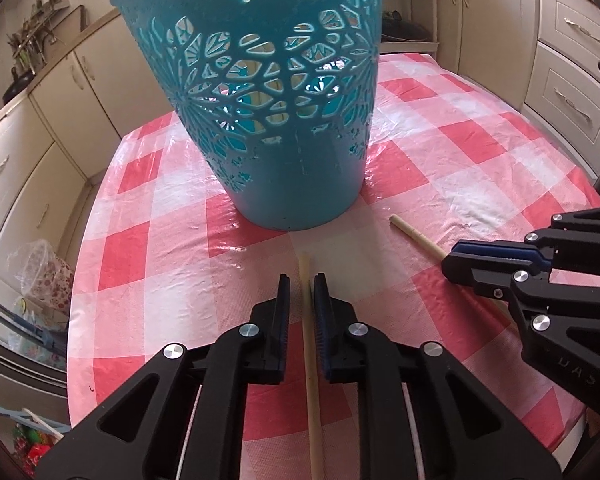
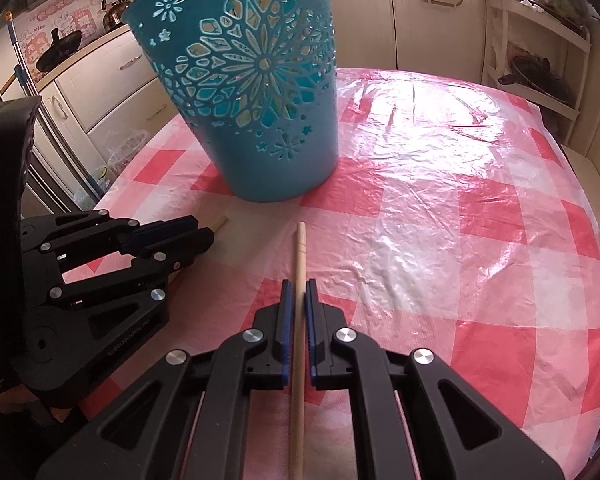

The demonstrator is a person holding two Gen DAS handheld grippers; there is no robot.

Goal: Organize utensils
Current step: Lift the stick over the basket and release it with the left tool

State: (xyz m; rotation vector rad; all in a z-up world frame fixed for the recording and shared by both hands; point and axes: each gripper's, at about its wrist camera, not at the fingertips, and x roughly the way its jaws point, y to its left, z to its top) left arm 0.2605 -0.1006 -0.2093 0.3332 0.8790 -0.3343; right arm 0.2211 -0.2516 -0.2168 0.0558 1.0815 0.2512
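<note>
Left gripper (image 1: 302, 280): my jaws are drawn in narrow on a pale wooden chopstick (image 1: 309, 344), blue pads pressed to both its sides. The stick runs lengthwise between the fingers; its blunt end pokes out just past the tips, toward the basket. Gripper tilted down at the table.

Right gripper (image 2: 299, 286): same condition, jaws closed tight on a second chopstick (image 2: 299, 320), which lies straight along the finger line with its end well ahead of the tips. In the left wrist view this gripper (image 1: 450, 262) sits to the right, side-on, the second stick (image 1: 416, 236) jutting out of it toward the basket base.

Both sticks appear to lie low over the checked red-and-white tablecloth (image 2: 480, 216), under a clear plastic sheet; I cannot tell whether they are lifted off it.

Teal openwork basket (image 1: 268, 92) stands upright on the table just beyond both stick ends, not touching either. Cream cabinets (image 1: 572, 60) ring the room behind.
</note>
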